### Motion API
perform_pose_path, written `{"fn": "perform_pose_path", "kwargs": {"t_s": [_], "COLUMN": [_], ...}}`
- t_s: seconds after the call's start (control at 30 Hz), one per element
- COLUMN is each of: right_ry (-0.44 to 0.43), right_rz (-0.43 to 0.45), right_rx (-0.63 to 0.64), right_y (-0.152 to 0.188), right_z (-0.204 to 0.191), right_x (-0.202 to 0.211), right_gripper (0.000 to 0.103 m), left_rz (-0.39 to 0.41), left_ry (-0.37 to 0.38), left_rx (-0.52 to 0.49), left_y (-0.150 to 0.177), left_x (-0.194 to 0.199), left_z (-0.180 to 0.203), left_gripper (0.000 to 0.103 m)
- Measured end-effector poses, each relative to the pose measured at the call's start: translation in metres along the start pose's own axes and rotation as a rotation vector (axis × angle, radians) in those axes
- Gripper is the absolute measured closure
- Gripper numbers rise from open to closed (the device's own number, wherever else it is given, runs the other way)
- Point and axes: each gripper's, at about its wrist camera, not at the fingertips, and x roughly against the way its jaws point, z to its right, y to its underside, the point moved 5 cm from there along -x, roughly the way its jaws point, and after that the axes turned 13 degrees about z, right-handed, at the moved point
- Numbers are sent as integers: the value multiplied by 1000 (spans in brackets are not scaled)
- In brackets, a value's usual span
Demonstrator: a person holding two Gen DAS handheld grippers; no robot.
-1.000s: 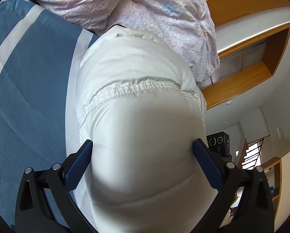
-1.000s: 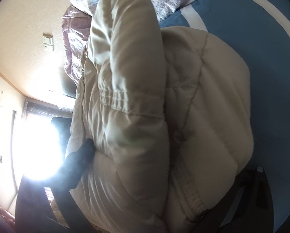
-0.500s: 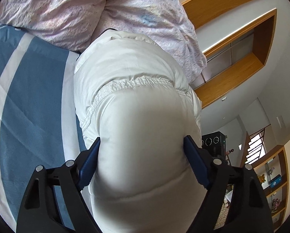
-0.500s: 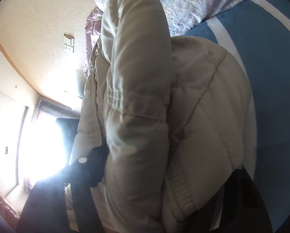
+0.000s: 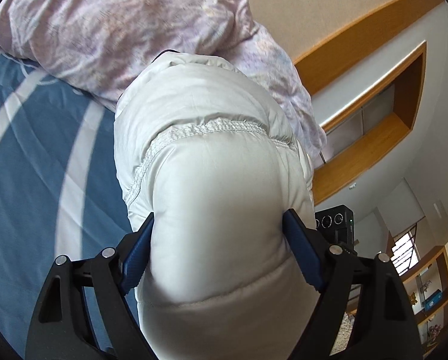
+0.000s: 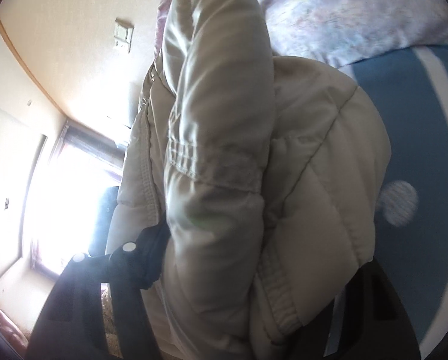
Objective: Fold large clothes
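Observation:
A puffy off-white quilted jacket bulges between the blue pads of my left gripper, which is shut on a thick fold of it. The jacket hangs above a blue bedsheet with white stripes. In the right wrist view the same jacket fills the middle, a padded roll lying over a quilted panel with an elastic hem. My right gripper is shut on this bundle. Its left finger presses into the fabric, while the right finger is mostly hidden behind the hem.
A crumpled lilac duvet lies on the bed behind the jacket, also the duvet at top right. A wood-framed wall niche, a black device and shelves stand to the right. A bright window glares at left.
Both grippers have closed onto the jacket and carried it upward, away from the sheet. More of the duvet and the walls have come into view.

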Motion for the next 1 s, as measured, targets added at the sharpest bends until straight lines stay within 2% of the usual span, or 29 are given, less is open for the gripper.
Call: {"fn": "perform_pose_path", "kwargs": {"t_s": [0.3, 0.5, 0.67, 0.73, 0.8, 0.9, 1.0], "right_ry": [1, 27, 127, 160, 185, 262, 351], "right_rz": [-72, -101, -107, -98, -82, -35, 36], "right_rx": [32, 65, 105, 109, 97, 119, 188], "right_y": [-6, -6, -7, -5, -3, -2, -5], "right_z": [-7, -5, 8, 16, 24, 27, 17], "right_x": [-41, -57, -60, -60, -57, -41, -10], "right_gripper": [39, 40, 38, 35, 26, 19, 17], "left_rz": [68, 92, 100, 100, 94, 84, 115], "left_ry": [-77, -117, -178, -204, -233, -294, -377], "left_rx": [1, 21, 16, 4, -12, -68, -169], "left_y": [-29, -35, -32, -31, -31, -35, -42], "left_x": [25, 32, 30, 29, 28, 28, 39], "left_z": [-40, -66, -87, -93, -95, -86, -73], "left_gripper": [20, 20, 20, 19, 18, 14, 13]}}
